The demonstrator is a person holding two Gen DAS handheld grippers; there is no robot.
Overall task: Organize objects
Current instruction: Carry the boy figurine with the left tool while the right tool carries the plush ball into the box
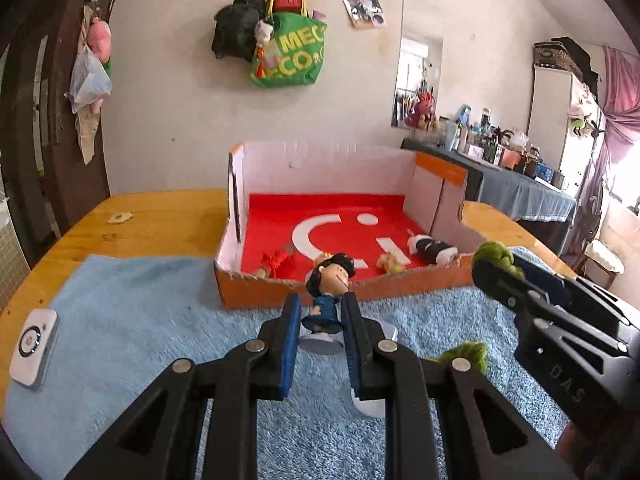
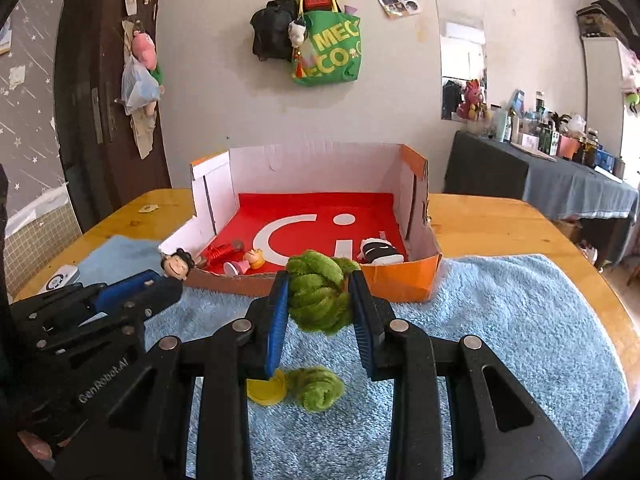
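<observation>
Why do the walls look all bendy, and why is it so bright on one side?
Left wrist view: the fisheye lens bows the door frame and darkens the corners; the window glares white at the right. Right wrist view: same bending, a smaller glare at the right edge, and the box stays sharp.

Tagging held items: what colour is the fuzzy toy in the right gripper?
Green; the fuzzy toy shows best in the right wrist view, clamped in the right gripper.

A pale wall (image 2: 224, 100) is standing beyond the tongs, with a green bag (image 2: 330, 50) and a black bag (image 2: 272, 34) hanging from it. Left of the tongs, a dark wooden door (image 2: 104, 92) is showing. To their right, a cloth-covered side table (image 2: 568, 184) is holding bottles, and daylight is coming through a pink-curtained window (image 1: 624, 168).
</observation>
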